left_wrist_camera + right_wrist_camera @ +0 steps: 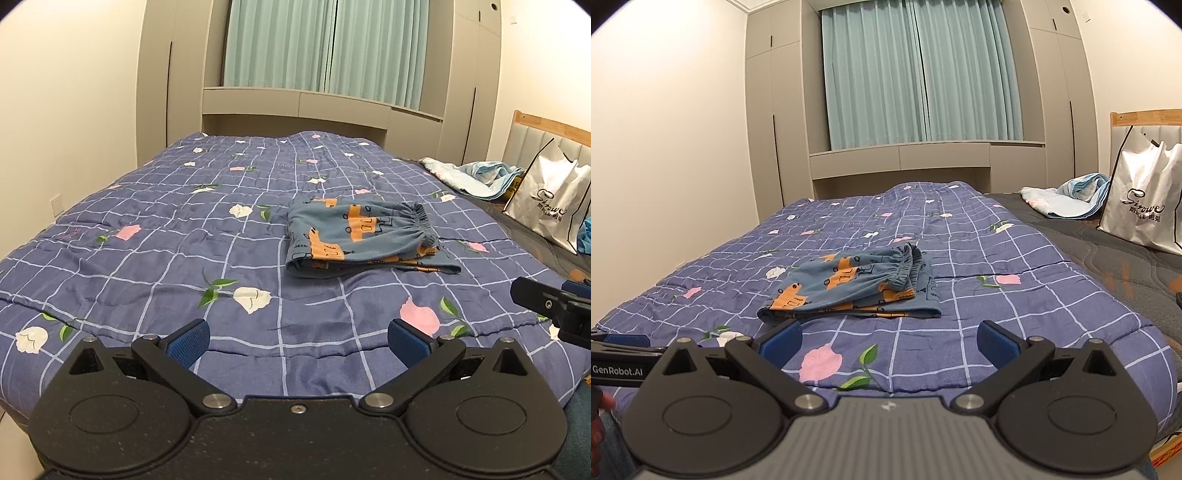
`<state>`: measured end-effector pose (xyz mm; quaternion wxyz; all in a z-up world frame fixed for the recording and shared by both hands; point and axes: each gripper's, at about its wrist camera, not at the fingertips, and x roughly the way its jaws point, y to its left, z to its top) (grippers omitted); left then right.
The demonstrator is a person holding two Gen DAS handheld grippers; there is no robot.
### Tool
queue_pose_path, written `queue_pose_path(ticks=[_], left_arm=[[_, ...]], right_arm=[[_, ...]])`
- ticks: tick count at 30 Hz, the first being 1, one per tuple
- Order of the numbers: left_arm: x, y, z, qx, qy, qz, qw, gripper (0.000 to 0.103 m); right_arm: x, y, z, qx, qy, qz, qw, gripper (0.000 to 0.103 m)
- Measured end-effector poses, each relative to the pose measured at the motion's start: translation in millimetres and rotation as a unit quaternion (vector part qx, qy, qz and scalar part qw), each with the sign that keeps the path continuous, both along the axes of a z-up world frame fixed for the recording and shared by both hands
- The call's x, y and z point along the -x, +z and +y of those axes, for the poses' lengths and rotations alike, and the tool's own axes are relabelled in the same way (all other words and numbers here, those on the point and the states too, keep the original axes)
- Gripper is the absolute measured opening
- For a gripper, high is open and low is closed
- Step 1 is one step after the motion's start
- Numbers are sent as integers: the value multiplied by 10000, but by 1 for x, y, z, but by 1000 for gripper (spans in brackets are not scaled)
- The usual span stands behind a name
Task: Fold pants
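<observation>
— Pants (364, 236), folded into a flat blue-and-orange bundle, lie on the quilt (147, 258), waistband turned toward the white shopping bag (550, 199). Where do the tongs sit relative to them?

— Both hover over the quilt's near edge, short of the pants and touching nothing. The left tongs (298, 341) gape wide, holding nothing; the right tongs (889, 341) are spread just as wide, also without a load.

— And the room beyond the pants?

— Past them stands a grey built-in wardrobe (783, 122) framing teal curtains (919, 74). Beside the bag lies a crumpled light-blue cloth (1067, 197) on bare dark mattress (1108, 258).

— Free space?

— Bare quilt surrounds the pants on every side.
</observation>
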<state>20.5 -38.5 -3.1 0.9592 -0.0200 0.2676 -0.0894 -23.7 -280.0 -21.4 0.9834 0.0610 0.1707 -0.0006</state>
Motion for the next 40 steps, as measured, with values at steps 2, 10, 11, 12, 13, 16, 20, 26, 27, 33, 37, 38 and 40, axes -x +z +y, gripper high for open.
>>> queue_pose_path(ticks=[2,10,11,12,13,16,20,26,27,33,37,38,40], left_arm=[[0,-1,-1,-24,-8,44,10000,102],[0,0,0,-7,44,87,10000,102],[0,0,-1,-8,44,87,10000,102],[0,0,-1,-11,43,91,9999,102],[0,0,-1,-12,44,94,9999,102],[0,-1,-1,-28,44,111,9999,102],[0,-1,-2,-29,32,138,9999,102],[-1,-3,-3,-17,0,146,9999,102],[0,-2,-3,-12,-5,146,9999,102],[-1,-3,-3,-1,-27,179,9998,102],[0,-3,-2,15,-33,165,9999,102],[0,-3,-2,12,-30,168,9999,102],[-1,-4,-3,0,-16,184,9998,102]], right_arm=[[0,0,0,3,6,7,10000,103],[0,0,0,4,9,5,10000,103],[0,0,0,3,10,9,10000,103],[0,0,0,3,10,9,10000,103],[0,0,1,3,9,8,10000,103],[-1,0,1,2,11,11,10000,103],[-1,0,0,-1,10,13,10000,103],[0,-1,1,-6,31,29,10000,103],[0,-2,1,-7,37,31,10000,103],[-1,-2,1,-9,33,33,10000,103],[0,-3,1,-21,41,45,10000,103],[-1,-3,1,-22,43,43,10000,103],[-1,-3,1,-19,44,44,10000,103]])
